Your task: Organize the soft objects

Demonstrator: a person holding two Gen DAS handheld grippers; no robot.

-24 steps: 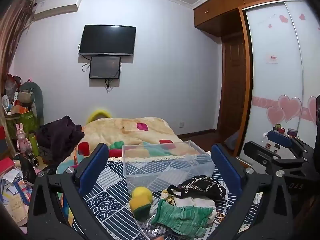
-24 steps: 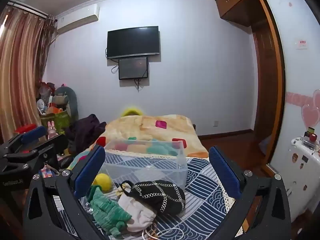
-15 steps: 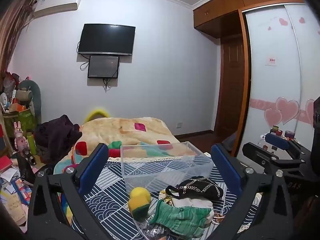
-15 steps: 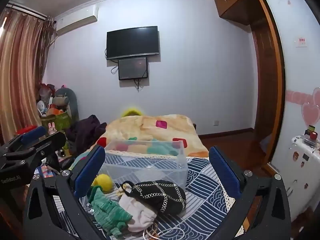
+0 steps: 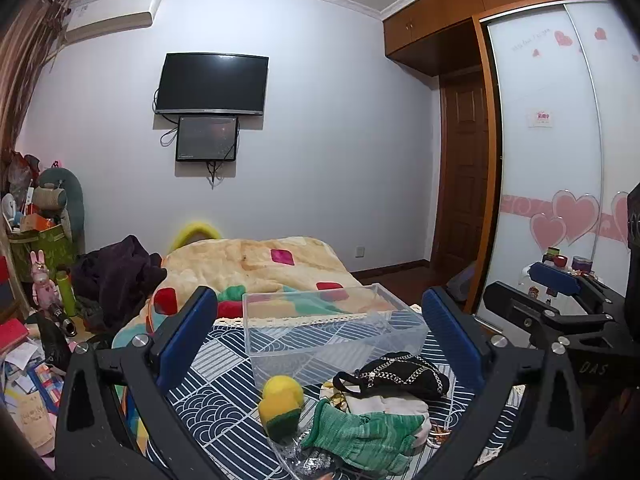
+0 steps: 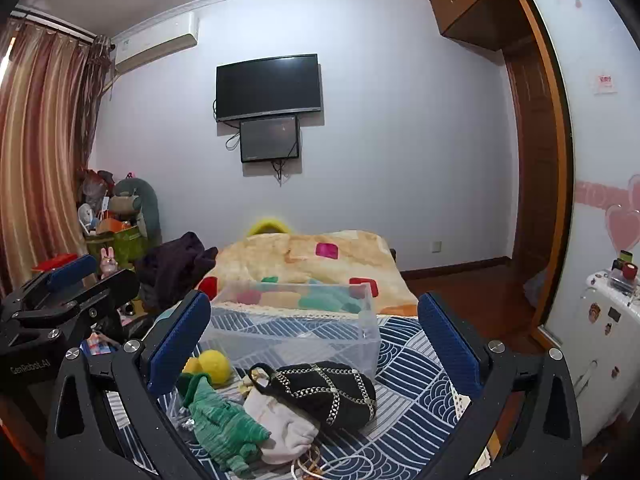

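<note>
A pile of soft things lies on the blue-patterned cloth: a green knit glove [image 5: 366, 438] [image 6: 222, 426], a yellow-and-green sponge [image 5: 280, 406] [image 6: 212, 366], a black chain-trimmed pouch [image 5: 394, 374] [image 6: 320, 394] and a white cloth [image 6: 280, 428]. Behind them stands an empty clear plastic bin [image 5: 332, 332] [image 6: 296, 326]. My left gripper [image 5: 328, 332] is open and empty, above the pile. My right gripper [image 6: 314, 336] is open and empty, also above the pile. Each gripper shows at the edge of the other's view.
A bed with an orange patterned blanket [image 5: 256, 268] lies beyond the bin, with dark clothing [image 5: 116, 276] at its left. Clutter and toys [image 5: 36, 280] fill the left floor. A wardrobe with heart stickers [image 5: 560, 200] stands right, with a white cabinet [image 6: 612, 328].
Both views have shifted only slightly. Both grippers stay open and the pile has not moved.
</note>
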